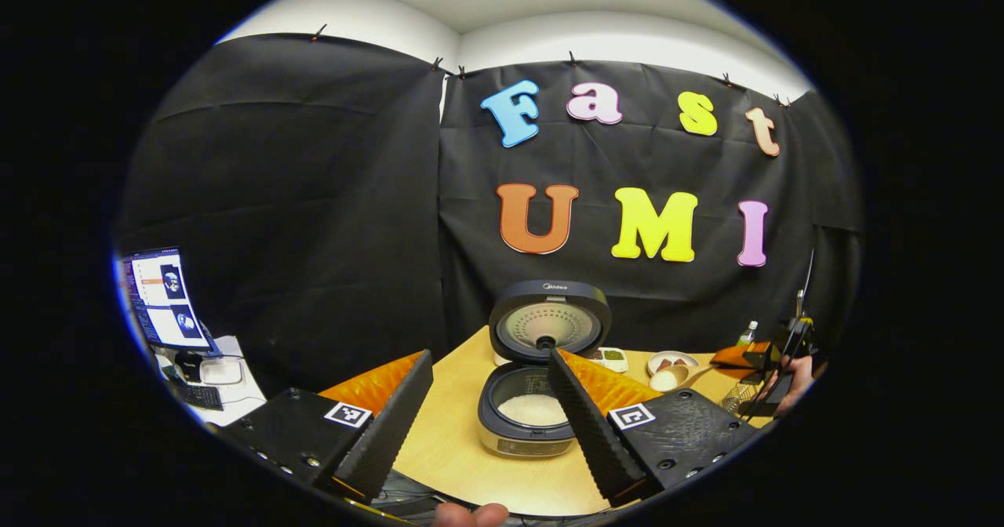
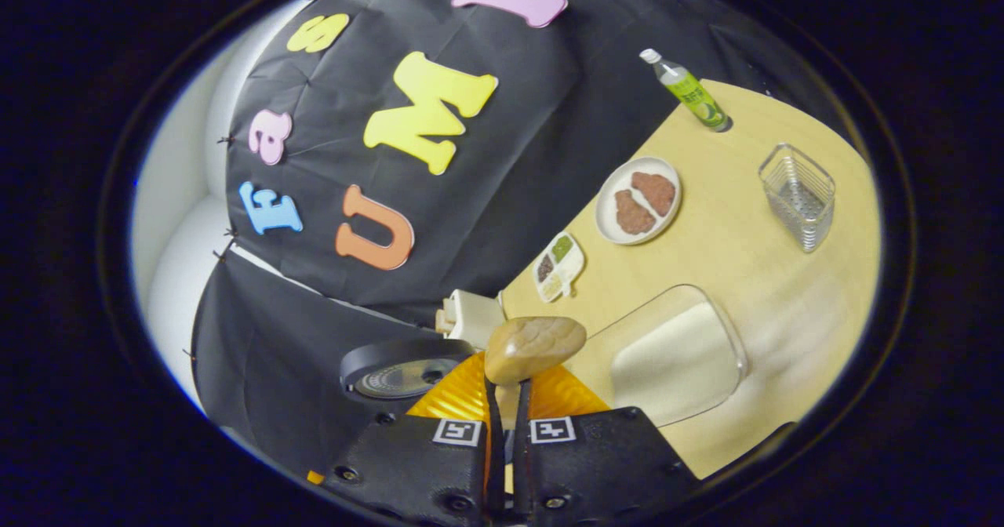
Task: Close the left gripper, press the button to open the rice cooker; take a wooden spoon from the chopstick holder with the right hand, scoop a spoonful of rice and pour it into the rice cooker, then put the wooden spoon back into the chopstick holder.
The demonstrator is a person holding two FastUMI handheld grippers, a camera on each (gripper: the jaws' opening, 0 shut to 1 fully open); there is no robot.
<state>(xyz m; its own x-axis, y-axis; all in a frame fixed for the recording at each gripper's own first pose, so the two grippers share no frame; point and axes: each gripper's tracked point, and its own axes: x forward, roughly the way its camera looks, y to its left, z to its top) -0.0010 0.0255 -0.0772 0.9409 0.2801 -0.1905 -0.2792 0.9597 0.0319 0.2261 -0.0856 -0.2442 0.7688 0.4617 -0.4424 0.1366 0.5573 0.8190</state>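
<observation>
The rice cooker stands open on the wooden table, its lid upright and white rice in the pot. My left gripper is open in front of it and holds nothing. My right gripper is shut on the wooden spoon's handle, and the spoon's bowl sticks out just past the fingertips. No rice is visible on it. A clear container of rice lies just to the right of the spoon. The chopstick holder stands farther off. The cooker lid lies left of the spoon.
A plate with brown food, a small divided dish and a green bottle sit along the table's back. In the left gripper view the right gripper and a hand are at the far right. A monitor stands off the table at the left.
</observation>
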